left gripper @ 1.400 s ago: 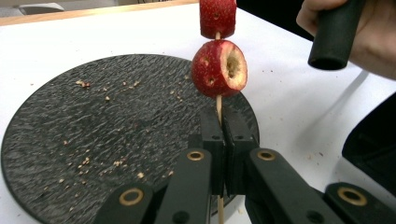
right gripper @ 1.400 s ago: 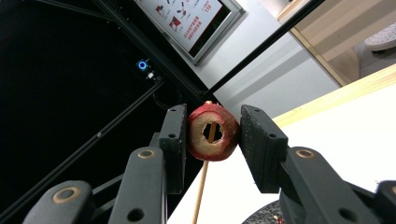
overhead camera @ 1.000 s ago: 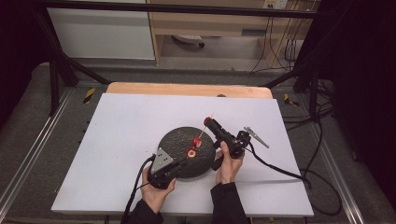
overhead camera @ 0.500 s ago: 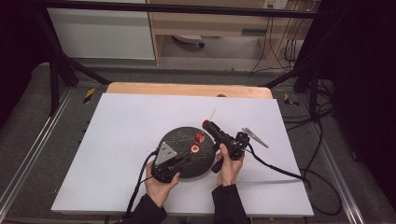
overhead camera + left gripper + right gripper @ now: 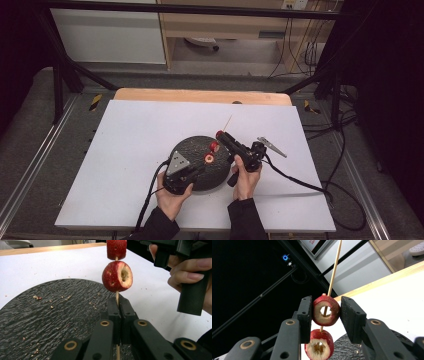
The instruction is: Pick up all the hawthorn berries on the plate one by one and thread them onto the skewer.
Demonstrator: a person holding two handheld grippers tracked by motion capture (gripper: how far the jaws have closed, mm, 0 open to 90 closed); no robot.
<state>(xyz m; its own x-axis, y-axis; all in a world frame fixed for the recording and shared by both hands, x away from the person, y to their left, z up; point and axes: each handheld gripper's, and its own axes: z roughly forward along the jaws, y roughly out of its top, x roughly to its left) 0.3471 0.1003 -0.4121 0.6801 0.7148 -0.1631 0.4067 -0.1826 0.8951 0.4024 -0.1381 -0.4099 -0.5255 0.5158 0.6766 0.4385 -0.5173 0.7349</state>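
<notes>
A thin wooden skewer (image 5: pixel 117 295) carries two red cored fruits. My left gripper (image 5: pixel 119 302) is shut on the skewer's lower end, above a round black slate plate (image 5: pixel 50 315). The lower fruit (image 5: pixel 117 276) sits just beyond its jaws, and the upper fruit (image 5: pixel 116 248) is further along. My right gripper (image 5: pixel 326 307) is shut on the upper fruit (image 5: pixel 325 312), with the skewer (image 5: pixel 335 267) running through its hole and the lower fruit (image 5: pixel 319 345) below. In the high view both grippers, left (image 5: pixel 197 172) and right (image 5: pixel 222 136), meet over the plate (image 5: pixel 190 147).
The plate lies near the middle of a white tabletop (image 5: pixel 125 150) with a wooden strip (image 5: pixel 200 95) along its far edge. Small crumbs (image 5: pixel 37 297) dot the slate. A black cable (image 5: pixel 300 182) trails off to the right, across the table.
My left gripper has shifted a little farther from the person, over the plate. The upper fruit now sits slightly farther from the lower one. The right hand has stayed put.
</notes>
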